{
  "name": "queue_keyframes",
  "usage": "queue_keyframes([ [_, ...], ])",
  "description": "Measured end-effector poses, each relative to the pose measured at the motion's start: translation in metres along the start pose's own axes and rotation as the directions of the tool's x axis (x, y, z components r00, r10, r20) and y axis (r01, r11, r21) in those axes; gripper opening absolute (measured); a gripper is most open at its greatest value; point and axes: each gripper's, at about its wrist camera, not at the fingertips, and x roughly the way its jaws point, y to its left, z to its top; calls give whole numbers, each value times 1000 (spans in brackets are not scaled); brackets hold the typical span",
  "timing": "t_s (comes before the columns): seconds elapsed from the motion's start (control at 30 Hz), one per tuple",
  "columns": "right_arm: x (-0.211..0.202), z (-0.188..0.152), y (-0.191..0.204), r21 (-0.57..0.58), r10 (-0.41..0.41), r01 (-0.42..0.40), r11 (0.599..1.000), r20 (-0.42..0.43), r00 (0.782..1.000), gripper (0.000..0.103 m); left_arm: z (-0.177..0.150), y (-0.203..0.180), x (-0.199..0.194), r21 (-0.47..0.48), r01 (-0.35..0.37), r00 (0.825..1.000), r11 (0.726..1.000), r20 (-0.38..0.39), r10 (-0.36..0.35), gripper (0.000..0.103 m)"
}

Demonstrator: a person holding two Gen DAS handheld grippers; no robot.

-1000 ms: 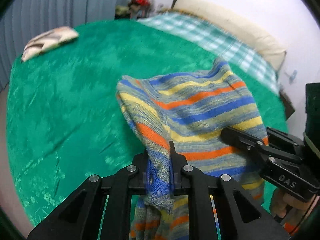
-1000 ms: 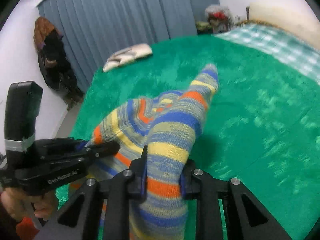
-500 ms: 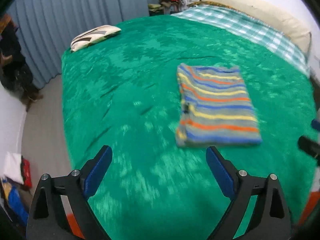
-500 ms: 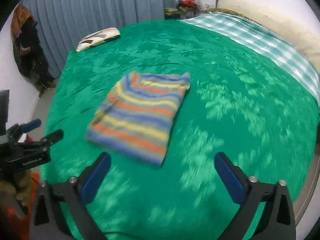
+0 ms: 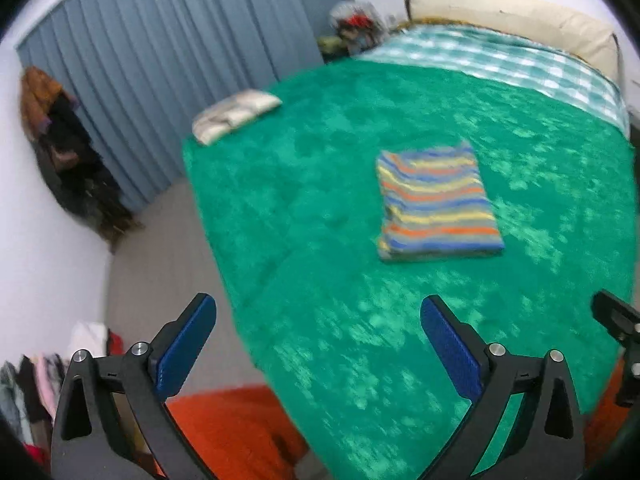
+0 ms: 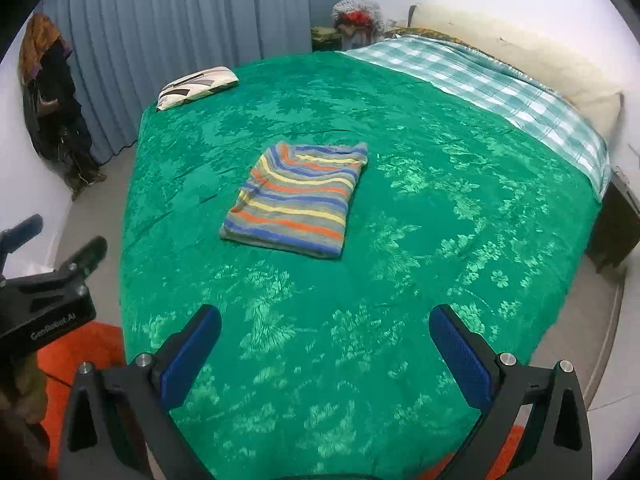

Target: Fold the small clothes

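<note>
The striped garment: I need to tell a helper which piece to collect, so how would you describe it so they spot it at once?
Look at the big bed covered by a green bedspread. Near its middle lies the striped garment, folded into a flat rectangle. Its blue, orange and yellow stripes set it apart from the pale folded cloth at the far corner by the curtain.

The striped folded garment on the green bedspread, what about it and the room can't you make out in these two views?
- Striped knit garment: what kind of clothing it is; the fold hides its shape in both views.
- Small patterned pillow: motion blur smears its print in the left wrist view.
- Heap in the far corner: too small to identify.
- Left tool: cut off by the right wrist view's edge.
</note>
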Motion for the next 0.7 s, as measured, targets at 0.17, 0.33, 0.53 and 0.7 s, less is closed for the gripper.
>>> queue_keyframes([
  [0.17, -17, 3, 8, -29, -15, 16, 999, 11, 1000, 102, 1, 10, -3, -78, 108, 994, 991, -23, -110, 102],
  [0.33, -28, 6, 15, -56, -36, 37, 998, 22, 999, 102, 2, 6, -7, -58, 74, 997, 996, -12, -75, 102],
  [0.53, -31, 5, 15, -54, -41, 43, 998, 24, 999, 103, 0, 5, -15, -47, 105, 994, 993, -9, -106, 102],
  [0.7, -32, 5, 16, -54, -35, 36, 998, 25, 999, 102, 1, 4, -21, -53, 112, 994, 992, 10, -111, 102],
])
